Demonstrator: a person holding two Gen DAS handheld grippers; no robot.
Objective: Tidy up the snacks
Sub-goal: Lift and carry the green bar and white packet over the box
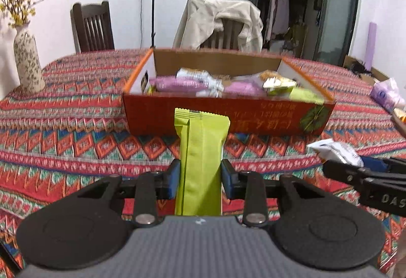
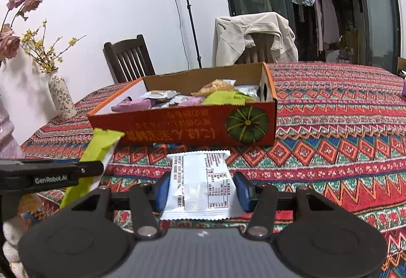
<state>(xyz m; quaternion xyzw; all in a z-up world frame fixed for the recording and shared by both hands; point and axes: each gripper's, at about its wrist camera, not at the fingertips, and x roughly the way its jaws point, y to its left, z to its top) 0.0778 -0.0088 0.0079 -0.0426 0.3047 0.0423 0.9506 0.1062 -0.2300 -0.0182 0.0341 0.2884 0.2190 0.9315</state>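
A long green snack bar (image 1: 200, 158) is being squeezed between the two blue pads (image 1: 173, 177) of the left gripper (image 1: 200, 176). The bar is being held up in the air, pointing toward the orange box (image 1: 228, 115), with its far end just in front of the box's near wall. In the right wrist view the same green bar (image 2: 97, 151) is being seen at the left, sticking up past the black arm of the left gripper.

A white snack packet (image 2: 200, 184) is being clamped by the right gripper (image 2: 201, 189), with a blue pad (image 2: 241, 191) being pressed on each side of it. The packet is being held above the patterned tablecloth (image 2: 330, 151), in front of the box and apart from it.

The box is being kept on the table. Purple, white, green and tan snacks (image 1: 182, 83) are being piled inside it. A green pumpkin picture (image 2: 247, 124) is being shown on its front wall.

A flowered vase (image 1: 26, 59) with yellow blossoms is being stood on the far left of the table. A pale jacket (image 1: 220, 21) is being hung over a chair behind the box.
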